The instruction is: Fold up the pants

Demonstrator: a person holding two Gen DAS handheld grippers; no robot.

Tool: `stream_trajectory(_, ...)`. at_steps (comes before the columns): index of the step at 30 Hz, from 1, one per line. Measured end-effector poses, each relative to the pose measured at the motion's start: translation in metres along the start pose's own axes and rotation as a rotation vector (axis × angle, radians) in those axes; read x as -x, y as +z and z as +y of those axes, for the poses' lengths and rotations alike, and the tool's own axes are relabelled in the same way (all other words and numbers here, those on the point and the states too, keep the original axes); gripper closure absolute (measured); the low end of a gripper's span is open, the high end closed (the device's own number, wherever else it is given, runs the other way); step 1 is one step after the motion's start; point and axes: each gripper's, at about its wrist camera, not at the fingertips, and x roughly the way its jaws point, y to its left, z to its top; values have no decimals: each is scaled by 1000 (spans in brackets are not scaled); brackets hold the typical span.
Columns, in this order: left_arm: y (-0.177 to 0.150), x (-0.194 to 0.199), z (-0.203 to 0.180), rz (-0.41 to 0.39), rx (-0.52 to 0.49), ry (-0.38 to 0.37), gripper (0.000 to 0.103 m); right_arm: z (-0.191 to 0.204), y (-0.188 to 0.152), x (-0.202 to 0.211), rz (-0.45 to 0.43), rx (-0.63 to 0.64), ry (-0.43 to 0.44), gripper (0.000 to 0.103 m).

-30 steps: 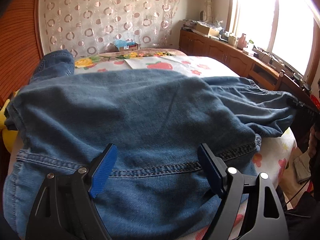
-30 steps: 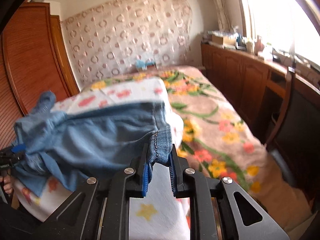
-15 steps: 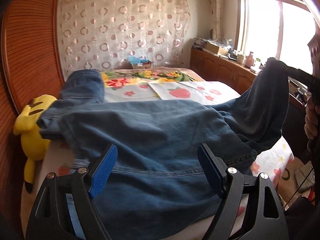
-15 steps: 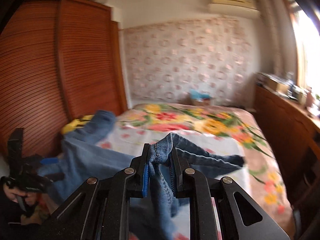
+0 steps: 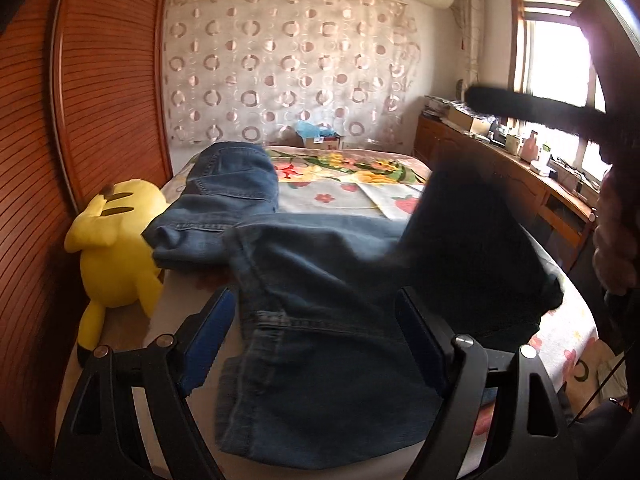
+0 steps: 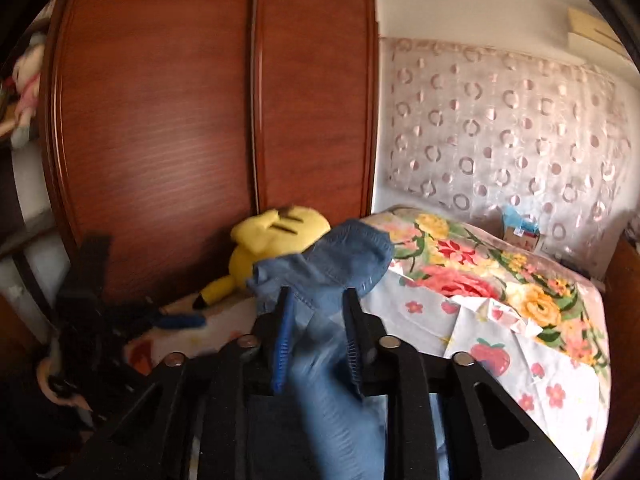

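Left wrist view: left gripper (image 5: 312,336) spread wide above the jeans (image 5: 320,300), blue-padded fingers (image 5: 208,336) straddling the seamed denim, gripping nothing. Jeans sprawled over the near end of the bed (image 5: 340,196), one leg reaching toward the far left beside a yellow Pikachu plush (image 5: 116,248). On the right, a dark fold of denim raised off the bed, blurred. Higher right, the other gripper's black body, blurred against the window (image 5: 556,64). Compared with half a second back: raised fold now closer to the middle, more of the plush in sight, more bare bedsheet at lower left.

Right wrist view: right gripper (image 6: 316,344) parted a little, with blurred denim (image 6: 320,264) running up between the fingers; cannot tell whether the pads are clamping it or merely flanking it. Beyond the tips, a bunched jeans leg lying at the bed's left edge, just beside the plush. Wooden wardrobe (image 6: 200,120) behind, floral bedspread (image 6: 500,280) to the right. Half a second back: fingers pinched tight on the hem; gap now wider, camera turned further left toward the wardrobe.
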Motion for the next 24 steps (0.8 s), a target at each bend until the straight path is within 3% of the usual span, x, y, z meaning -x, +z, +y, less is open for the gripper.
stream_trajectory(3,0,-2,3,3,4,4,20,-13,-3,-4,23,-6,-6,62)
stream_trajectory(9,-5,-13,0,27,4,-11,20,-30,8,-30,80,-38,-81,59)
stream_trajectory(22,-25,-36,-34,96,-39,-108,20,-45,-44,-51,274,-205,-156,52)
stream_trajectory(24,-27,-39,-39,101,-45,-119,28,-49,-43,-53,291,-238,-143,52)
